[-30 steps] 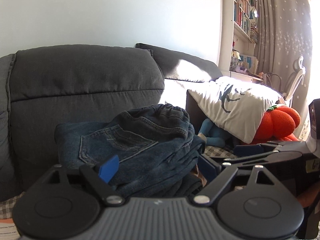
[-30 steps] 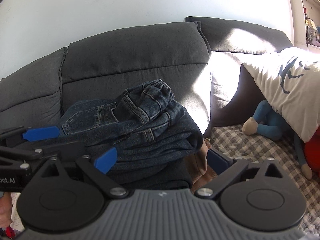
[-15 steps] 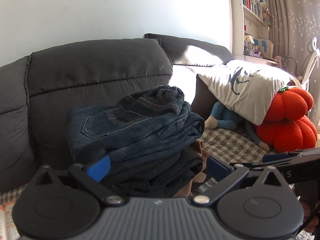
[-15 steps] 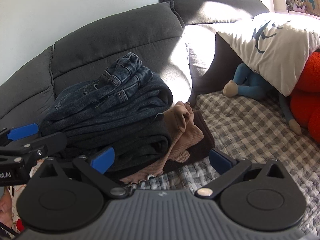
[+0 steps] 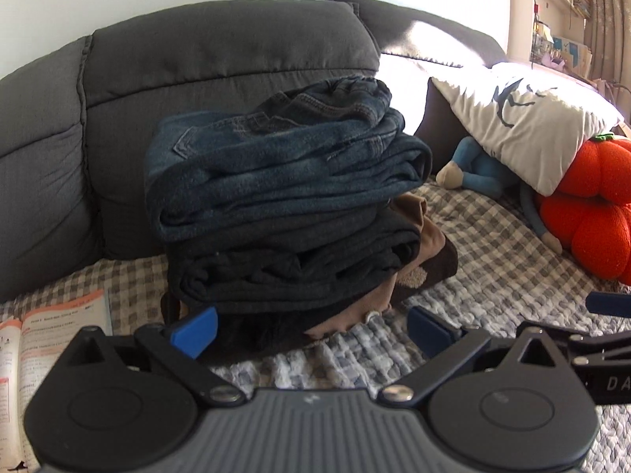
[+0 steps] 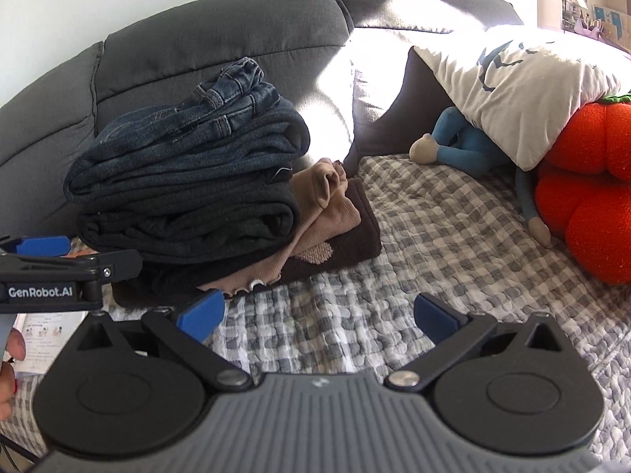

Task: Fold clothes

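A stack of folded clothes sits on the checked sofa cover [image 5: 465, 276]: blue jeans [image 5: 284, 161] on top, dark trousers [image 5: 292, 268] under them, a brown garment [image 5: 418, 236] at the bottom. The right wrist view shows the same jeans [image 6: 189, 146] and brown garment [image 6: 327, 205]. My left gripper [image 5: 311, 333] is open and empty just in front of the stack's base. My right gripper [image 6: 319, 315] is open and empty over the bare cover, to the right of the stack. The left gripper's arm [image 6: 59, 272] shows at the left edge of the right wrist view.
A dark grey sofa back [image 5: 221, 59] rises behind the stack. A white pillow [image 5: 524, 118], a blue plush toy [image 5: 473, 173] and an orange plush pumpkin [image 5: 591, 205] lie at the right. An open book [image 5: 43, 339] lies at the left. Checked cover [image 6: 453, 236] spreads between stack and toys.
Both grippers have drawn back and tilted down from the jeans. The whole stack and the checked cover in front of it have come into view. The left jaws stand wider than a second ago.
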Tool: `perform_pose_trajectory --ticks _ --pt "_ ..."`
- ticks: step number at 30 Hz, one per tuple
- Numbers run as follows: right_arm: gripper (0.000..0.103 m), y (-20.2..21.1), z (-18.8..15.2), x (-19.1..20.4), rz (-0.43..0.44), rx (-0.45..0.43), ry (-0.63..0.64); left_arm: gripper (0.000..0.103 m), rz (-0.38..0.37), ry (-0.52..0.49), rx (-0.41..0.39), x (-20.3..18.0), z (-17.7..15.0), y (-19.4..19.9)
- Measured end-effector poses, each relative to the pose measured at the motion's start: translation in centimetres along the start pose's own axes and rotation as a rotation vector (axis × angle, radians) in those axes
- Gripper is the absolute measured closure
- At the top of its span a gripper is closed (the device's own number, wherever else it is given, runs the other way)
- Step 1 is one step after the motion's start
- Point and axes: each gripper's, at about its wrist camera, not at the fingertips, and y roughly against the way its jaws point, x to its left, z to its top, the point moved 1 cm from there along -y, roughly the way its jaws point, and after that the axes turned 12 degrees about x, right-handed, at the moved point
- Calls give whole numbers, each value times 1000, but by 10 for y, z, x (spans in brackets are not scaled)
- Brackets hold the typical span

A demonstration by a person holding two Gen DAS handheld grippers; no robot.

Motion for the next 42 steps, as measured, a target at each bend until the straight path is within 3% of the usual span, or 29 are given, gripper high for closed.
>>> perform_pose_trajectory --ticks 6,10,13,22,42 --pt "0 2 -7 2 -12 57 12 0 -22 51 95 0 -6 -13" --pt "0 2 -10 6 -14 93 32 0 19 52 131 -2 -9 -17" --pt "0 2 -9 11 -19 105 56 0 49 66 136 -2 -9 -18" --pt "0 4 -7 15 10 133 83 0 40 92 144 -2 -7 -14" --pt "0 21 1 35 14 99 193 0 40 109 127 -1 -3 -6"
